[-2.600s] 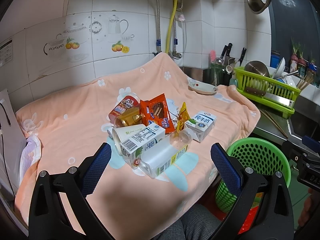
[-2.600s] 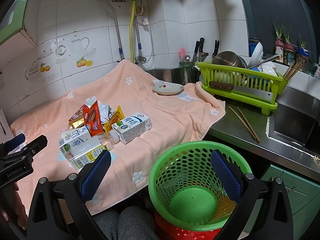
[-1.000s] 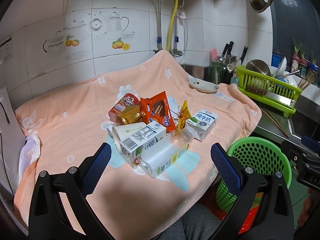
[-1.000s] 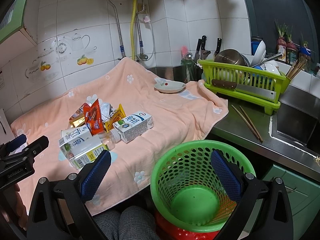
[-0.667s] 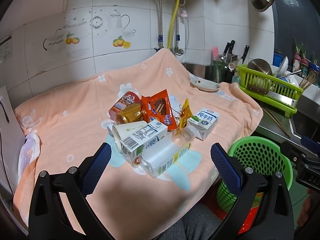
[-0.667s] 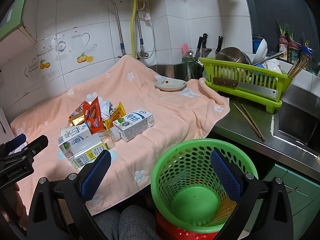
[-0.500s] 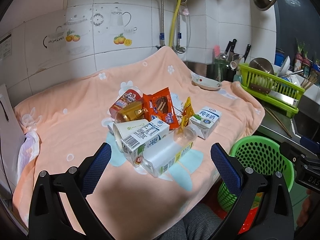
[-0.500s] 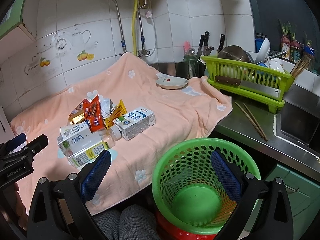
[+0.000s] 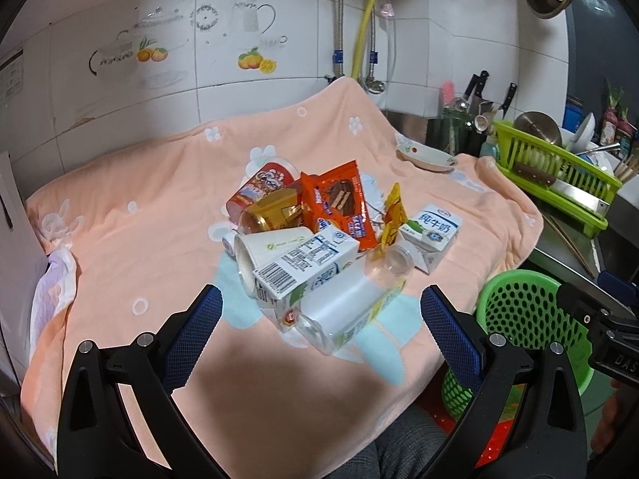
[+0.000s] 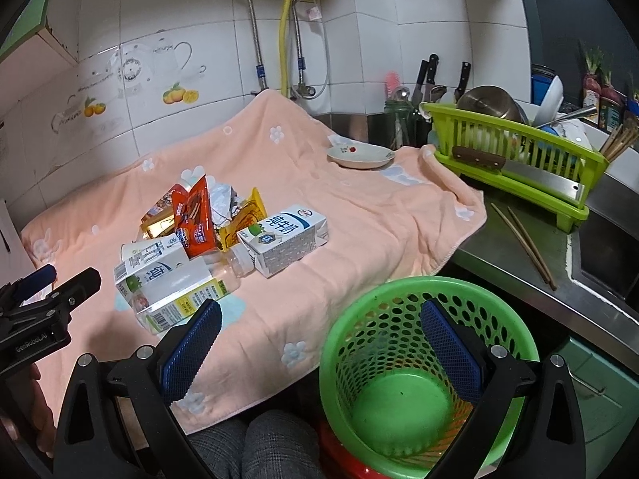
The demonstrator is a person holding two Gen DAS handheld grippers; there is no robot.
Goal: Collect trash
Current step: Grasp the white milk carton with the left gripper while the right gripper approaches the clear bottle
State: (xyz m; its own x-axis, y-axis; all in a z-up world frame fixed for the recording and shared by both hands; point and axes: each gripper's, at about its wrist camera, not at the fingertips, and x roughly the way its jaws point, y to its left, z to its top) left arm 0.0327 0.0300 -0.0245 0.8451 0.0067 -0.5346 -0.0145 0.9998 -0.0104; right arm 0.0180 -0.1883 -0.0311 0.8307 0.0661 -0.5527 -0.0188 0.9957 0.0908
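A heap of trash lies mid-cloth on the peach towel (image 9: 131,215): a clear plastic bottle (image 9: 351,307), a milk carton with a barcode (image 9: 303,267), a second milk carton (image 9: 433,231), a paper cup (image 9: 271,245), a gold can (image 9: 271,211), a red cup (image 9: 259,187) and an orange wrapper (image 9: 339,203). My left gripper (image 9: 319,331) hangs open just short of the bottle, nothing between its fingers. My right gripper (image 10: 319,343) is open above the empty green basket (image 10: 423,359), beside the towel's front edge. The second carton (image 10: 285,239) lies nearest the basket.
A small dish (image 10: 359,155) rests at the towel's far right corner. A green dish rack (image 10: 515,159) with a cleaver, pots and bowls stands on the steel counter; chopsticks (image 10: 523,243) lie before it, and a sink is at the right. A person's knees (image 10: 259,447) are below.
Both grippers have crept slightly forward and to the left, so the trash heap and basket sit a little further right in the views. Both stay open and nothing has been picked up.
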